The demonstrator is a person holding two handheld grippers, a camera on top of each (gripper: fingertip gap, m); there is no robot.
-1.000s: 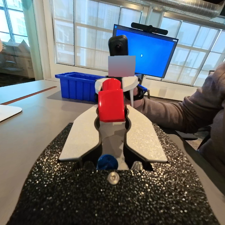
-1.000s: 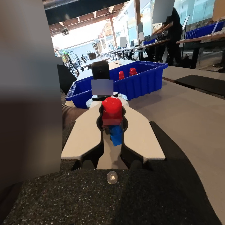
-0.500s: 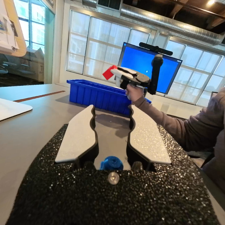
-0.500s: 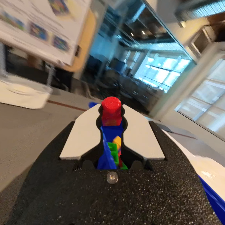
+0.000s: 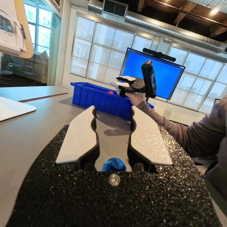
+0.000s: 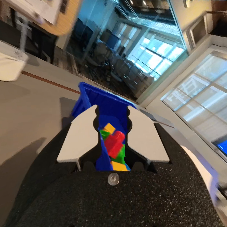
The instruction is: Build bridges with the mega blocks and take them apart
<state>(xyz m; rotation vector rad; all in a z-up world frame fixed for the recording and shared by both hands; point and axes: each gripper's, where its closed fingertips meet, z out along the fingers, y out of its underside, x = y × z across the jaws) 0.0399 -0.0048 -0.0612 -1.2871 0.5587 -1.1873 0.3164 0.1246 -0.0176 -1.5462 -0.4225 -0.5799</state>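
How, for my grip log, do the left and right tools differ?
Left tool hangs low over the table, a blue block beneath; right tool hangs above the blue bin. Left tool points level; right tool tilts down at the blocks. Both are open and empty.

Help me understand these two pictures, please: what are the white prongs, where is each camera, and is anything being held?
No robot here: a person holds two handheld grippers, each with a camera looking along its white fingers. The left gripper is open and empty above the grey table, with a blue block just beneath it. The same view shows the right gripper, held in a hand over the blue bin. Its own view looks down through open fingers at a red block among green and yellow ones in the bin.
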